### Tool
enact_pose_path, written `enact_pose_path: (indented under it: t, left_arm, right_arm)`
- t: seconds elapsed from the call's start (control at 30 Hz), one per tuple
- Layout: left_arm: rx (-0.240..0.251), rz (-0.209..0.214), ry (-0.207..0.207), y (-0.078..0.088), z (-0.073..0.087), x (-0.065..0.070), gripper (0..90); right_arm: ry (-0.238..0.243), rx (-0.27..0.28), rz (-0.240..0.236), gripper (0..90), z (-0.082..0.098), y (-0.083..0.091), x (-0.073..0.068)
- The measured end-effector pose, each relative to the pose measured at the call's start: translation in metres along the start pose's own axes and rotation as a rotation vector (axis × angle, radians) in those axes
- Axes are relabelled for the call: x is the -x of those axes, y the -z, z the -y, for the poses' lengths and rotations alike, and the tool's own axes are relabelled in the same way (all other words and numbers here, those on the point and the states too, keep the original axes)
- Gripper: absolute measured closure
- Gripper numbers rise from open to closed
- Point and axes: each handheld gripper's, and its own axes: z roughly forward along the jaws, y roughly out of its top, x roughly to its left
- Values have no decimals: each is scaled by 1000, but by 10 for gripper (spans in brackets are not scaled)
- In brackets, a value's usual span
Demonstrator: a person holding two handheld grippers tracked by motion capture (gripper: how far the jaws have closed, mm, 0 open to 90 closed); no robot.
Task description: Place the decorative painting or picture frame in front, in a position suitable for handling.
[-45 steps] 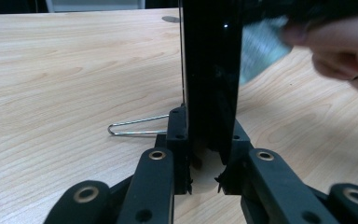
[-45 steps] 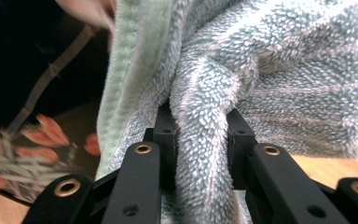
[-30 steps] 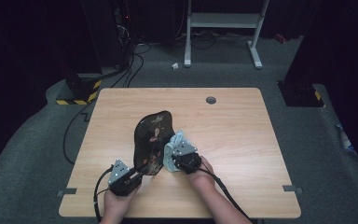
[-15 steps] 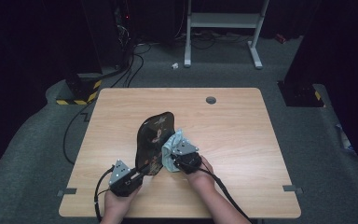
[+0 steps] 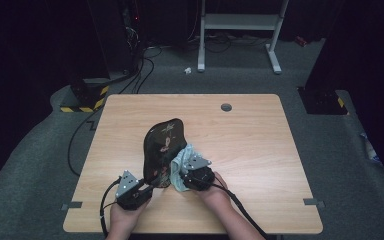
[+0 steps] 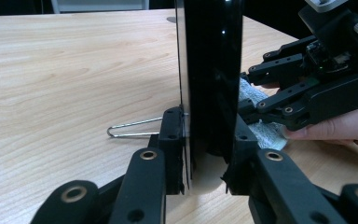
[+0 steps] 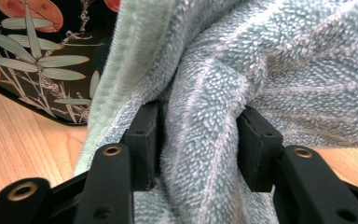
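Lacquer-black tray (image 5: pixel 163 148) with a painted pattern of green leaves and orange fruit stands on edge near the middle of the table's (image 5: pixel 260 145) near half, its glossy decorated face turned toward the right gripper (image 5: pixel 190 170). The left gripper (image 6: pixel 205 154), close to the table's near edge, clamps the tray's lower rim; in the left gripper view both pads press on the thin upright panel, though the jaws have just been easing wider. A thin wire loop (image 6: pixel 133 129) lies on the wood just beside the tray's base. A pale blue-green terry cloth (image 7: pixel 223 93) is bunched against the tray's painted side. The right gripper has the cloth between its jaws, which have just been opening; a thick fold fills the gap between the pads and touches both.
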Motion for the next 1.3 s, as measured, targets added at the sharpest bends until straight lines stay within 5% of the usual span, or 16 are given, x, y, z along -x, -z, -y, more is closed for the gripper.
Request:
enact_pose_path:
  t: [0.27,0.53,0.67,0.83,1.3]
  left_arm:
    - [-22,-29,-75,4,-4,2,702]
    - [-3,-17,-73,10,-13,0,608]
    - [-10,25,-38,10,-20,-4,601]
    - [15,14,-32,12,-29,-7,588]
    - [61,11,-44,13,-68,-8,598]
  right_arm:
    - [-5,19,-11,520,3,0,2]
    - [11,26,1,497,3,0,2]
    - [9,28,0,495,3,0,3]
    - [6,22,6,433,2,0,4]
    - [5,26,13,534,1,3,3]
